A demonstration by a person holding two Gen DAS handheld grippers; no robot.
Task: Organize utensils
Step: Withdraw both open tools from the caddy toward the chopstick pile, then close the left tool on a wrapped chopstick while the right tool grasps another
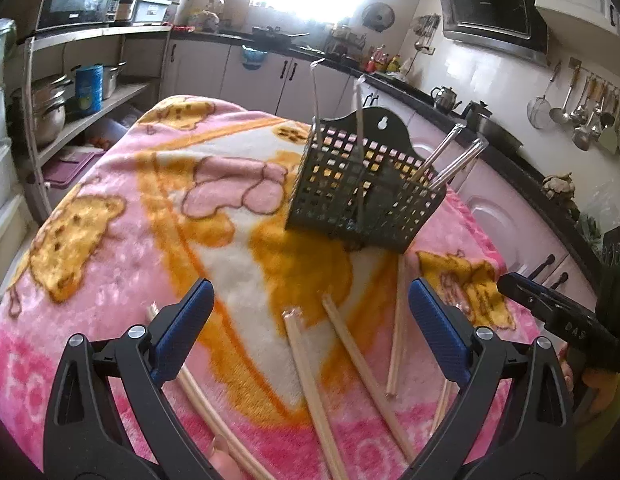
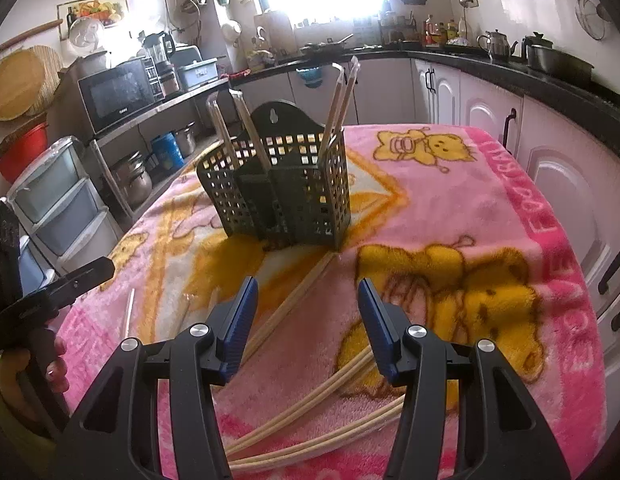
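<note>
Fingers of the left gripper (image 1: pixel 312 322) and the right gripper (image 2: pixel 308 320) stood apart, holding nothing. Loose chopsticks (image 1: pixel 310 384) lay on the blanket-covered tabletop (image 2: pixel 450 208) between and below them, with the black basket (image 2: pixel 278 192) further ahead. They looked light, stiff and thin; a mid-length pinch seemed safest. Their near ends were hidden behind the fingers.

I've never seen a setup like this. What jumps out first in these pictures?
Probably the bright pink cartoon blanket covering the table. On it stands a dark perforated utensil basket with wrapped chopsticks sticking up out of it. More chopsticks lie loose in front, between the open blue-padded left claw and right claw.
</note>
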